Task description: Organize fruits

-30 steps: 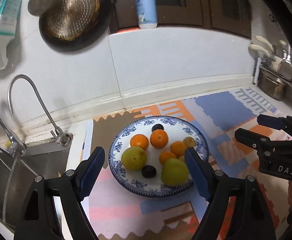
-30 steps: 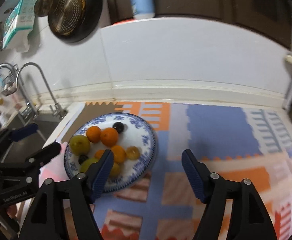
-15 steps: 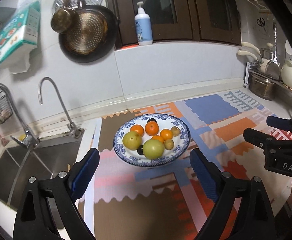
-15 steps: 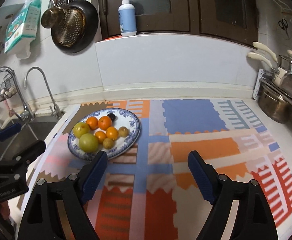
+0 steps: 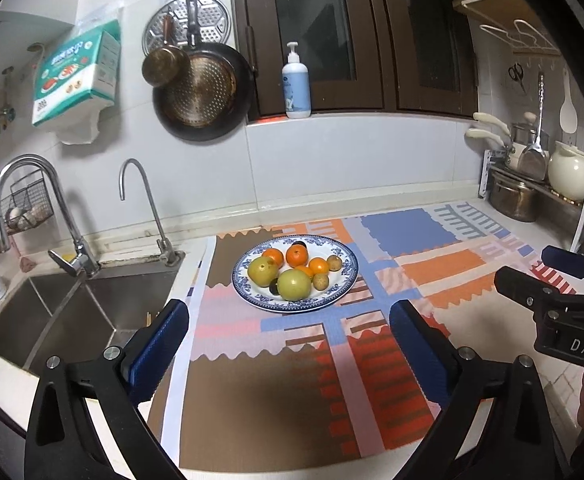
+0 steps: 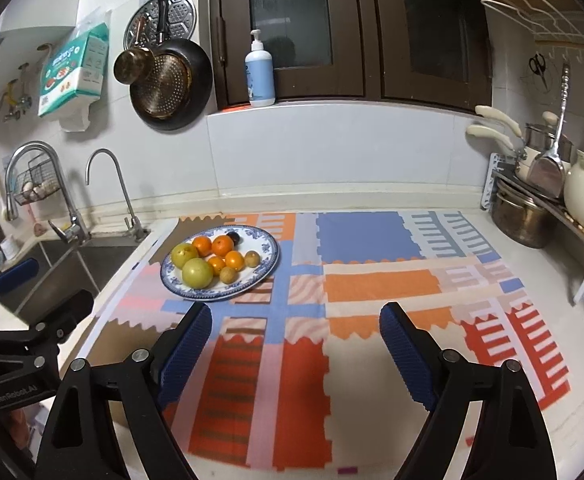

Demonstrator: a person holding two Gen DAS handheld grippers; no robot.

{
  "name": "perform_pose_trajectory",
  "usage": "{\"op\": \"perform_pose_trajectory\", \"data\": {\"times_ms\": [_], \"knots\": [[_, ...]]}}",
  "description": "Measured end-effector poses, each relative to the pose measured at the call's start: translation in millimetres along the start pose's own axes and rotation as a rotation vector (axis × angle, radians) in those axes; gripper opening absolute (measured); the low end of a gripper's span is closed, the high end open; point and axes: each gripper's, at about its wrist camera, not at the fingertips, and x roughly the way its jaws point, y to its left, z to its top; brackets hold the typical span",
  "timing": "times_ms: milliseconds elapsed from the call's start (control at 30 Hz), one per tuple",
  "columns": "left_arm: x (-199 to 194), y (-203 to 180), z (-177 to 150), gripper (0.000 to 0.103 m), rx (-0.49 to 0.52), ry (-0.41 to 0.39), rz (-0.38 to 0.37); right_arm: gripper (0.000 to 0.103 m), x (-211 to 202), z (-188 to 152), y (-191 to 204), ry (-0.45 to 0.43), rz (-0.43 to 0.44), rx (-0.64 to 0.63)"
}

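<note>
Near the plate (image 5: pixel 343 280) of fruits (image 5: pixel 293 284), well short of it, both my hand-held grippers, left (image 5: pixel 288 340) and right (image 6: pixel 295 340), have just been opening, empty; I approach one fruit squarely.

Your left tool (image 5: pixel 288 344) is matte black plastic: two angular arms, each tipped with a ribbed blue pad and fixed with round silver screws. Your right tool (image 6: pixel 295 346) matches it in build and colour. At 3 o'clock in the left view its black body carries white "DAS" lettering; at 9 o'clock in the right view the other reads "GenRobot.AI".
</note>
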Motion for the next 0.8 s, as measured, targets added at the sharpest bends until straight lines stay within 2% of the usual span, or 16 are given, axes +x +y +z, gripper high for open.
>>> {"op": "perform_pose_trajectory", "data": {"times_ms": [400,800], "knots": [[-38,-8,-12,0.103,0.003,-0.014,0.025,0.087,-41,-18,2,-0.028,0.006,-0.012],[-62,-7,-14,0.103,-0.002,-0.045,0.033,0.087,-62,-25,4,-0.044,0.012,-0.023]]}}
